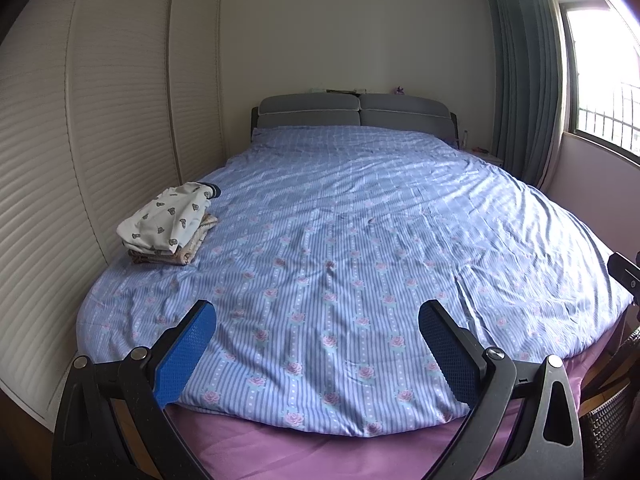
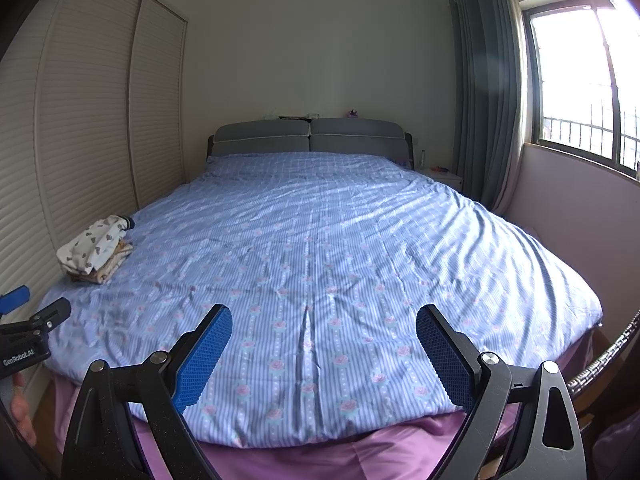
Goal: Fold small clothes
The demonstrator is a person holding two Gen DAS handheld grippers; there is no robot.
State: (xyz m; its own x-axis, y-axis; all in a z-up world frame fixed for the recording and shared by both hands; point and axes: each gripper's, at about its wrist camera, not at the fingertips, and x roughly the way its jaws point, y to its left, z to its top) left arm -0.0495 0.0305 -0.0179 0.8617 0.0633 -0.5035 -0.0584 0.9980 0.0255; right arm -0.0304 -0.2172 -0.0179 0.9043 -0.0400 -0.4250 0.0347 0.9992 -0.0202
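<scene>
A small stack of folded clothes [image 1: 170,222] lies on the left side of the bed; the top piece is white with a small grey print, over beige pieces. It also shows in the right wrist view [image 2: 96,250]. My left gripper [image 1: 318,312] is open and empty, held above the foot of the bed. My right gripper [image 2: 324,316] is open and empty, also above the foot of the bed. The left gripper shows at the left edge of the right wrist view [image 2: 28,312].
The bed carries a blue striped floral duvet [image 1: 360,220] over a purple sheet [image 1: 320,452]. A slatted wardrobe [image 1: 80,140] stands along the left. A grey headboard [image 1: 352,112], curtains [image 1: 524,80] and a window [image 2: 580,92] are at the back and right. A wicker basket [image 1: 612,416] sits at the lower right.
</scene>
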